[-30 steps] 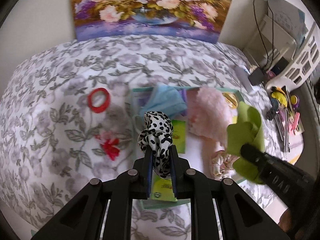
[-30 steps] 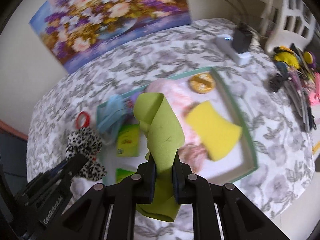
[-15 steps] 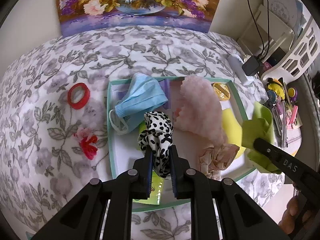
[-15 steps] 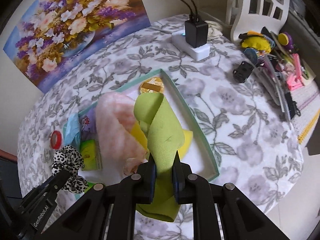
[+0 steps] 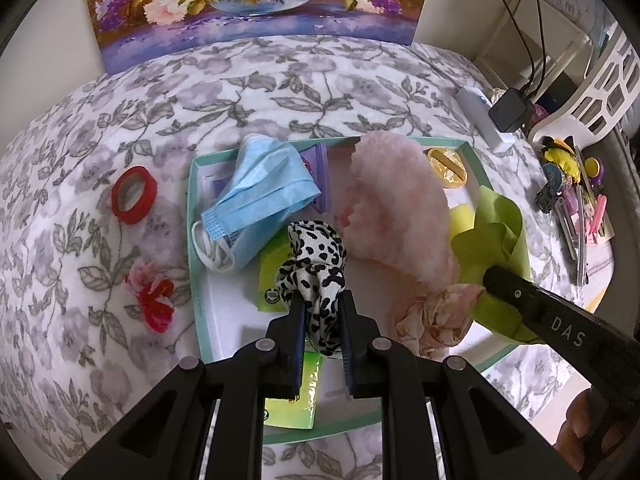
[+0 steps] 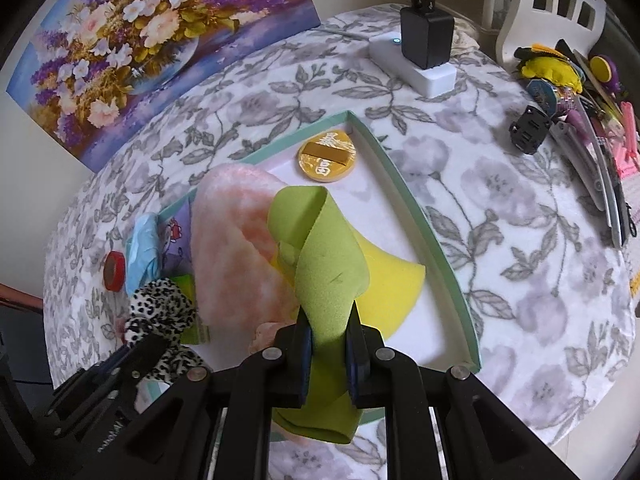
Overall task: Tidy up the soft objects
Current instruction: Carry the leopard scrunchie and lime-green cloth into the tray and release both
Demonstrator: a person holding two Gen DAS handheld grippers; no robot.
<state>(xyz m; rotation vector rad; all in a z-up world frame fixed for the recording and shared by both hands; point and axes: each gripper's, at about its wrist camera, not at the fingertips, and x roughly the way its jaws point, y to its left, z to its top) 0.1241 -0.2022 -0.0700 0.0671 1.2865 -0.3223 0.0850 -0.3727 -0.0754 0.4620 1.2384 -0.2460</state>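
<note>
My left gripper (image 5: 320, 304) is shut on a black-and-white spotted scrunchie (image 5: 316, 256), held over the near left part of a white tray with a mint-green rim (image 5: 192, 216). My right gripper (image 6: 328, 328) is shut on a folded green cloth band (image 6: 320, 248), above the tray's near right part (image 6: 404, 204). In the tray lie a blue face mask (image 5: 260, 196), a fluffy pink cloth (image 5: 400, 208), a yellow sponge (image 6: 388, 284), a crumpled pink fabric (image 5: 436, 316), green packets (image 5: 292, 396) and a gold round tin (image 6: 326, 156).
A red tape roll (image 5: 134, 194) and a red-pink fuzzy piece (image 5: 154, 300) lie on the floral tablecloth left of the tray. A white power strip with a black charger (image 6: 424, 52) sits behind it. Pens and clips (image 6: 592, 128) crowd the right. A flower painting (image 5: 256, 0) leans at the back.
Both grippers have come down and closer over the tray with their held pieces. The tray and its contents look larger and more centred in both views.
</note>
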